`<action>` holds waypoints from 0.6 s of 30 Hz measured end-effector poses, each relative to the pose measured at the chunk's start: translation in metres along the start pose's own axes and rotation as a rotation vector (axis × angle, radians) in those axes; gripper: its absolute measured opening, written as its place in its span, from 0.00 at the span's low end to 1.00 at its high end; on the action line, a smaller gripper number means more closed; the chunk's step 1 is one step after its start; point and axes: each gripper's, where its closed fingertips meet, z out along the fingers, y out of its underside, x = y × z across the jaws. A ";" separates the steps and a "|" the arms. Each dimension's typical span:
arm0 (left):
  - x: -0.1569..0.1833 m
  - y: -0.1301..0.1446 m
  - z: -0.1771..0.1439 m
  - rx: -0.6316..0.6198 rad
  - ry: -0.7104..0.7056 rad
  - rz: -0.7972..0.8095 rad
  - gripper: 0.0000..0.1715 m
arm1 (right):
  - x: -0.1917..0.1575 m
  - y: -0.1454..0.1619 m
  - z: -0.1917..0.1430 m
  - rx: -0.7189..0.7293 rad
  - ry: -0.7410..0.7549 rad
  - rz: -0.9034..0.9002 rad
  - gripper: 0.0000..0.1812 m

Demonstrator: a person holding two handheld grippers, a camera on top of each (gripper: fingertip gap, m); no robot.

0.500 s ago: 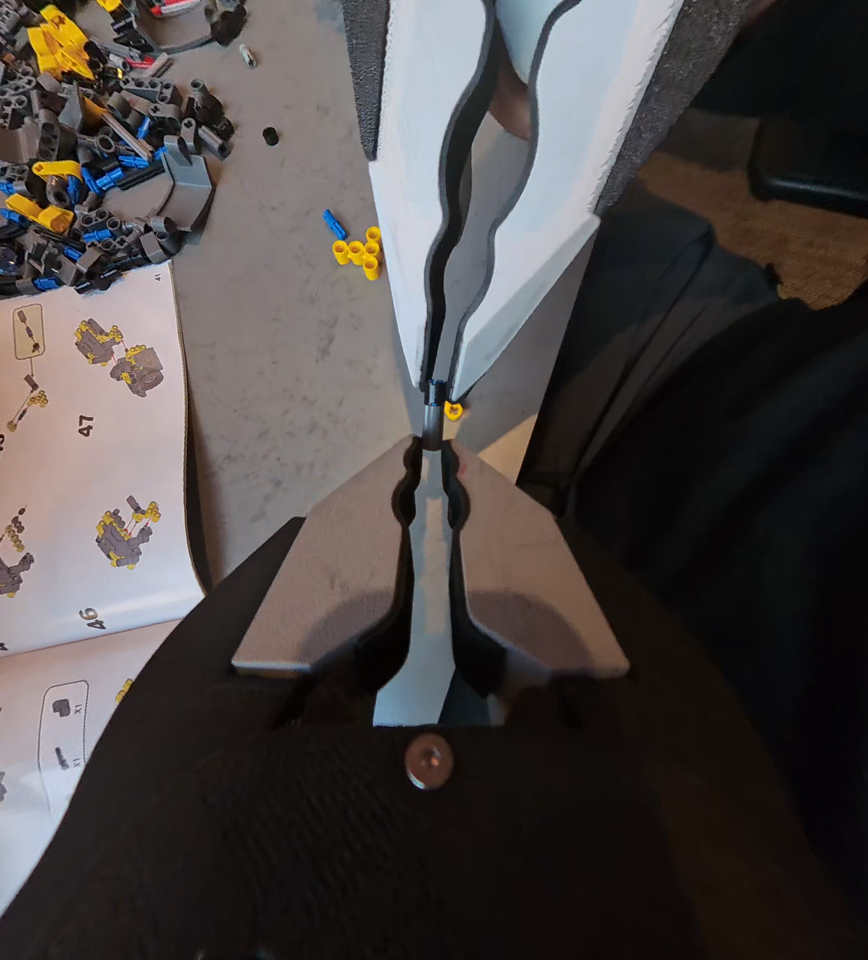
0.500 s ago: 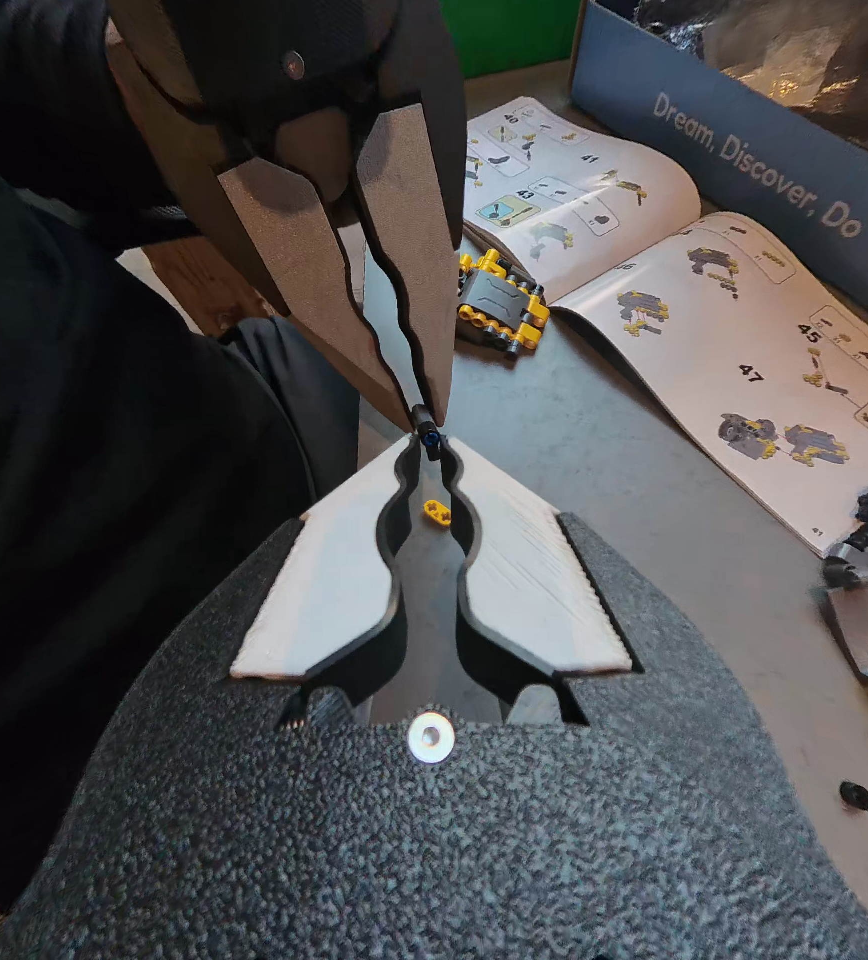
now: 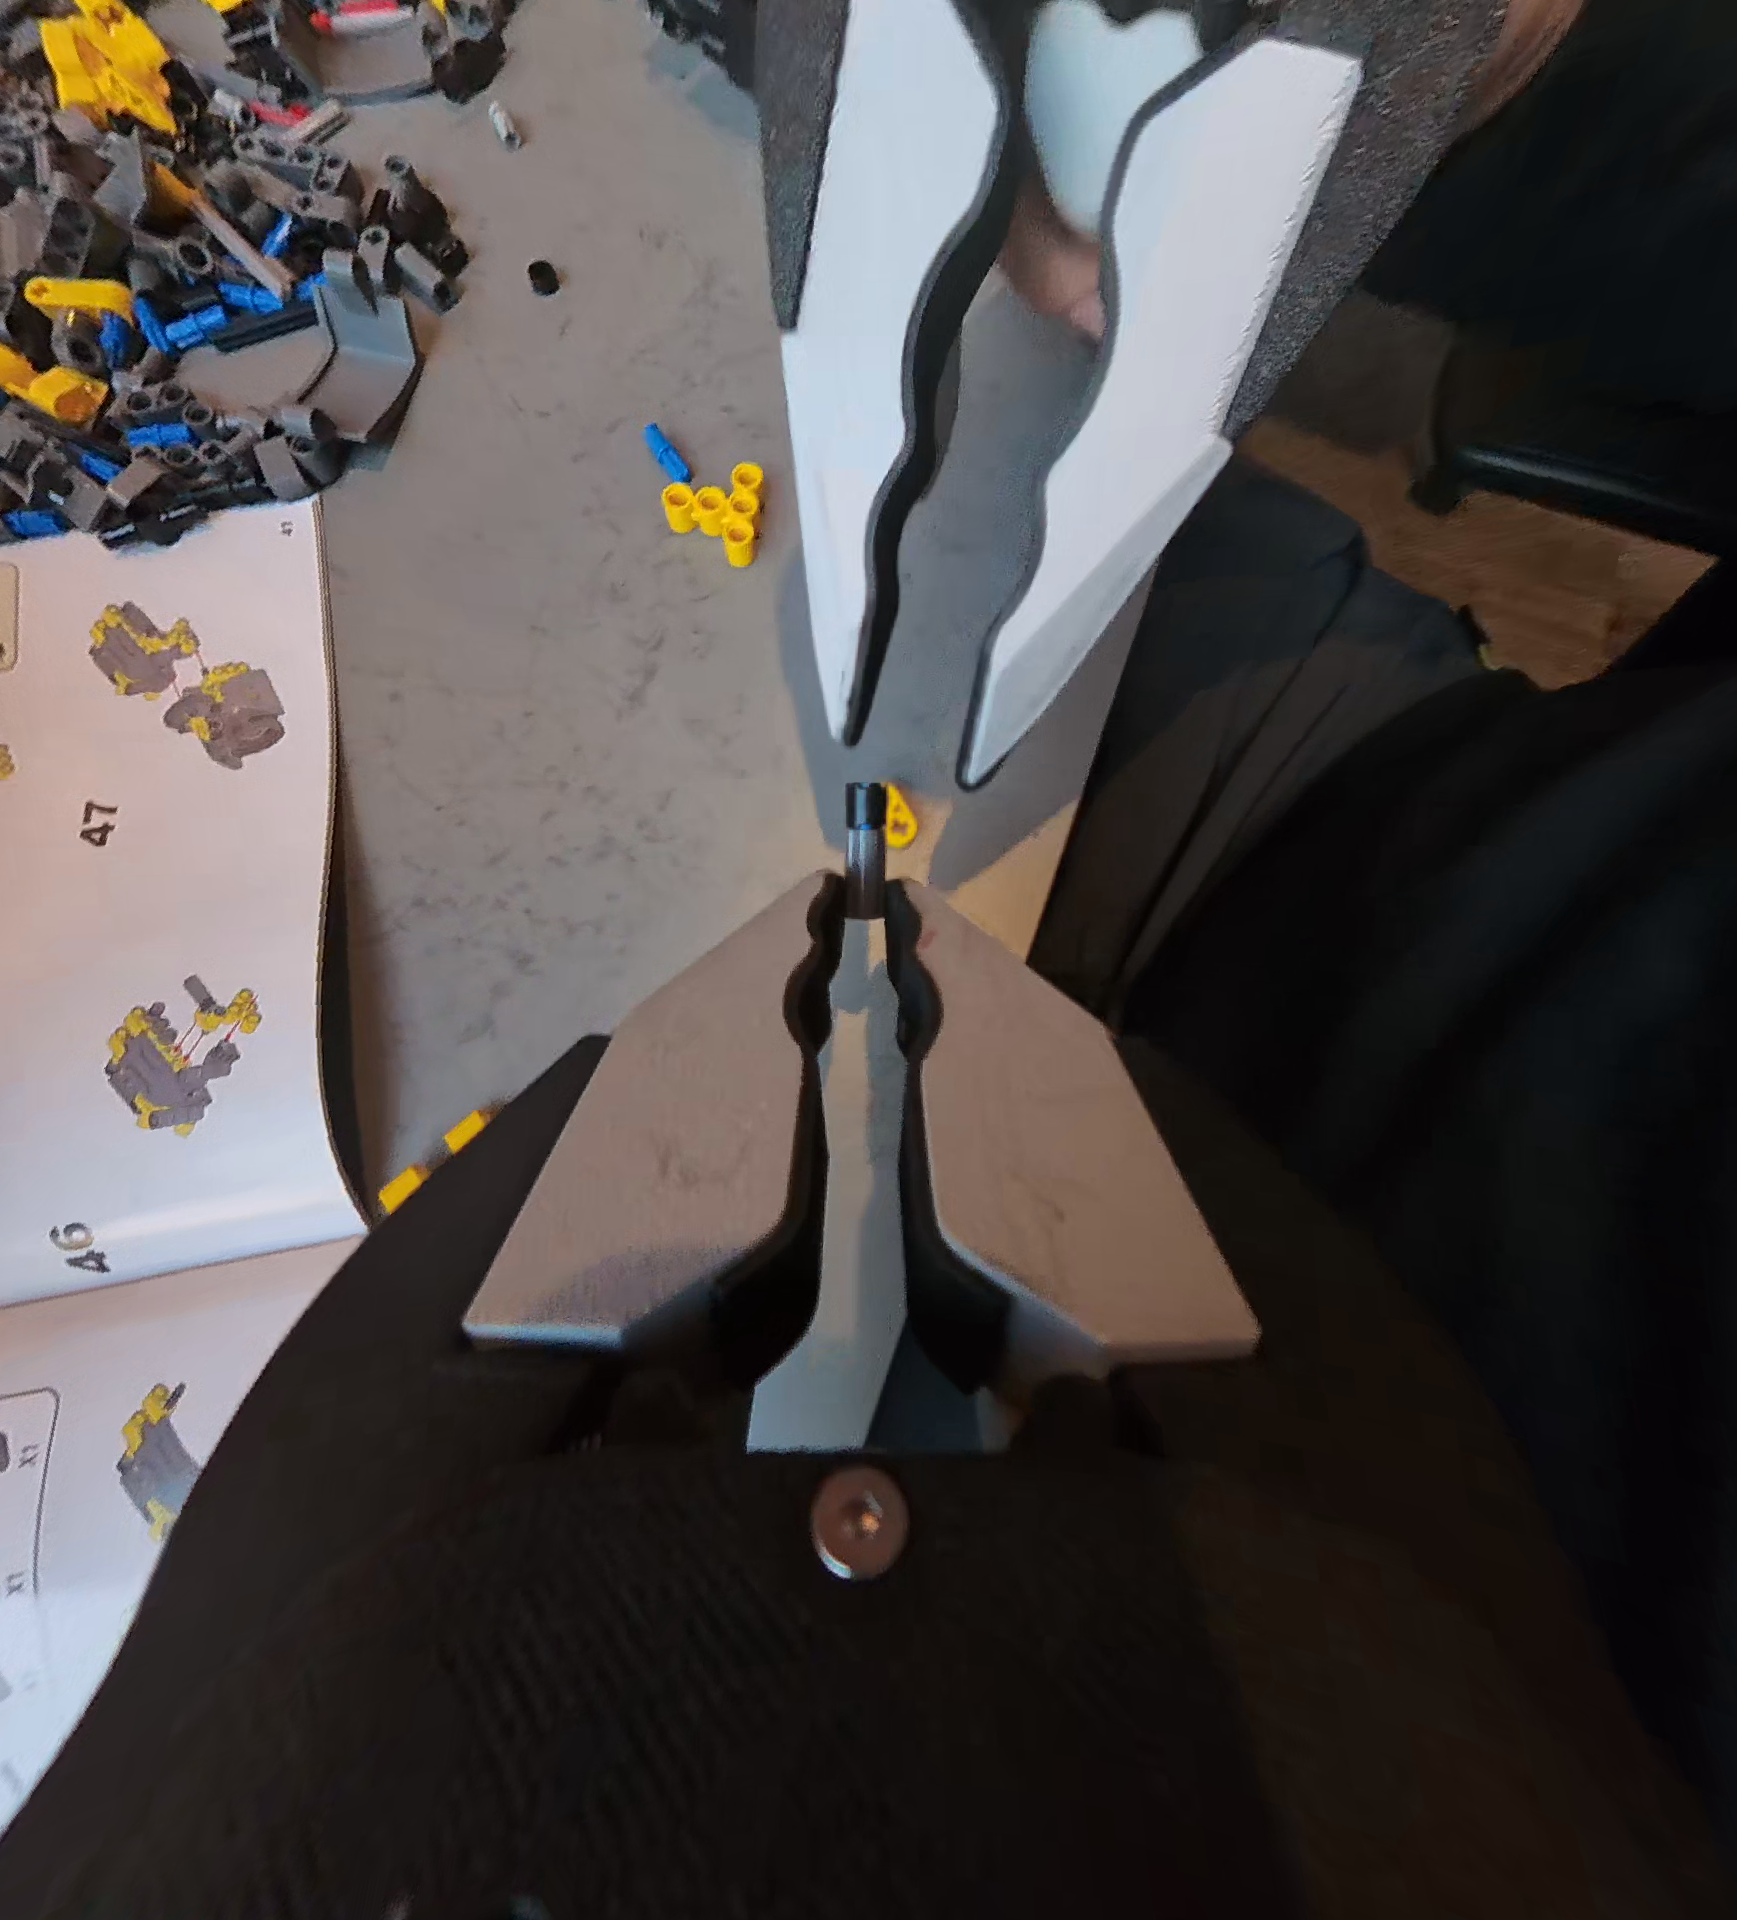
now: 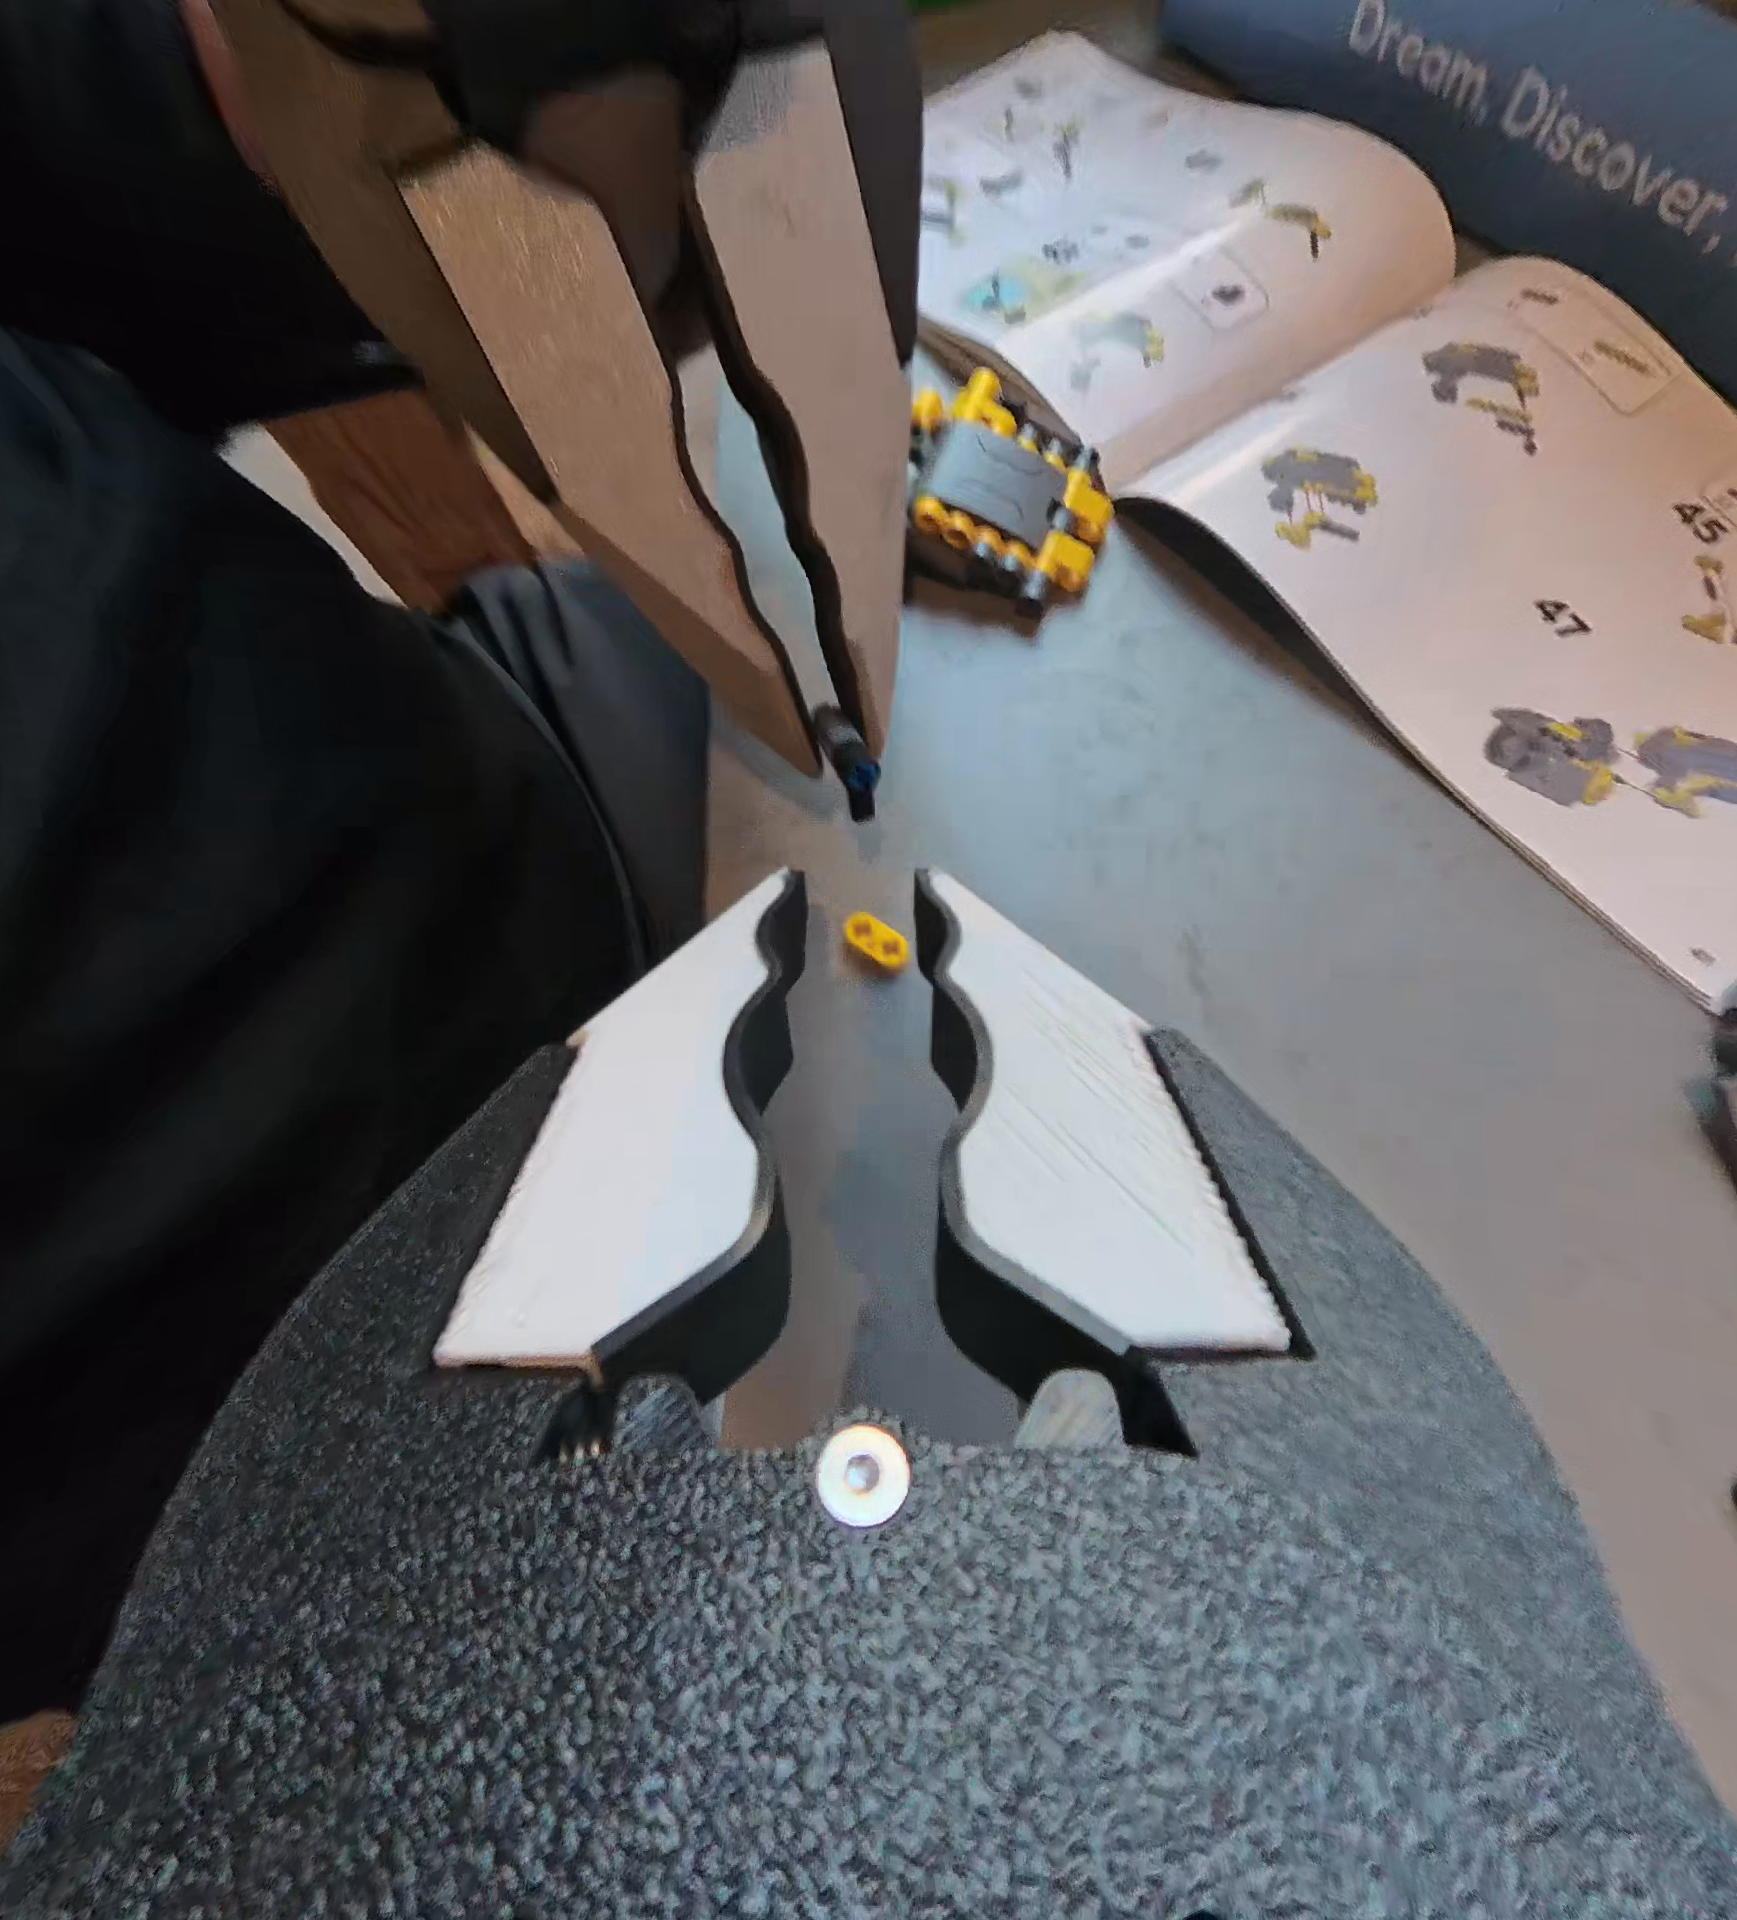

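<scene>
- My left gripper (image 3: 862,896) jaws pinch a small dark pin (image 3: 864,844); my right gripper (image 4: 859,881) jaws gape, empty.
- Gripped only at its near tip, the pin could slip onto the desk (image 3: 552,748) beside the yellow piece (image 4: 875,939).

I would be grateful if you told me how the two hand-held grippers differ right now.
The left hand-held gripper has grey fingers; the right hand-held gripper has white ones. The left is shut on a small dark pin; the right is open and holds nothing, its tips either side of a small yellow piece on the grey table. Both share wavy inner finger edges and point tip to tip.
</scene>
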 end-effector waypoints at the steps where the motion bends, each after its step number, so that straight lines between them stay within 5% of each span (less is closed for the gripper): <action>1: -0.001 0.002 0.001 -0.012 -0.003 0.002 0.03 | 0.004 0.007 0.000 -0.042 0.033 -0.029 0.11; 5: -0.003 0.010 0.006 -0.061 -0.015 0.013 0.03 | 0.010 0.025 0.008 -0.170 0.093 -0.104 0.11; 18: -0.011 0.014 0.008 -0.081 -0.053 0.013 0.03 | 0.013 0.021 0.025 -0.138 0.115 0.084 0.06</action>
